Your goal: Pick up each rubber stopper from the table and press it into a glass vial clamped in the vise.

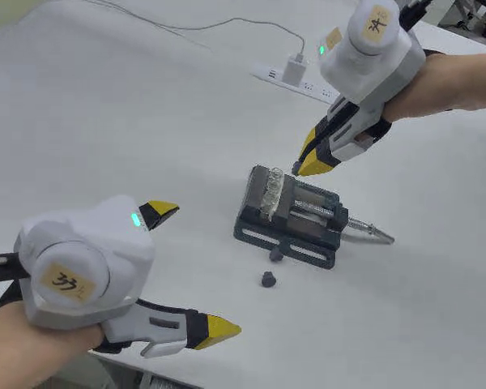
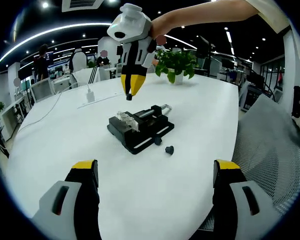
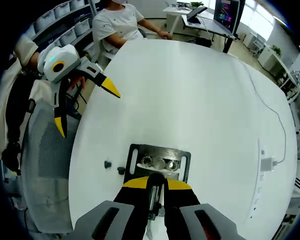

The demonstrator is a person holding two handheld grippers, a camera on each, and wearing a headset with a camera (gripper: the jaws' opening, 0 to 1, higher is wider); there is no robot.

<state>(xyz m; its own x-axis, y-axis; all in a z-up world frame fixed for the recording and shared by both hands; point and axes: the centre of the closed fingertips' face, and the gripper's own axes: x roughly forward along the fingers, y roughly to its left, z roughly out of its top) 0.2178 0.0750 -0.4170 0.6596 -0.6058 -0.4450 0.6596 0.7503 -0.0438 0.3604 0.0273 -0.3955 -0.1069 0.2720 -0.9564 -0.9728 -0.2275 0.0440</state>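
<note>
Right tongs (image 1: 304, 168) hang just above the vials (image 1: 273, 192) in the vise (image 1: 308, 231), pinched on what looks like a stopper (image 2: 129, 97); left tongs (image 1: 196, 269) gape wide, empty. 2 stoppers (image 1: 268, 279) lie beside the vise. Next: centre over an open vial, press straight down.

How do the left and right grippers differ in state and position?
The left gripper has its jaws wide open; the right gripper has them closed on a dark stopper. The left gripper sits away from the vise; the right gripper hovers above the vise, pointing down. Both have yellow jaw tips.
</note>
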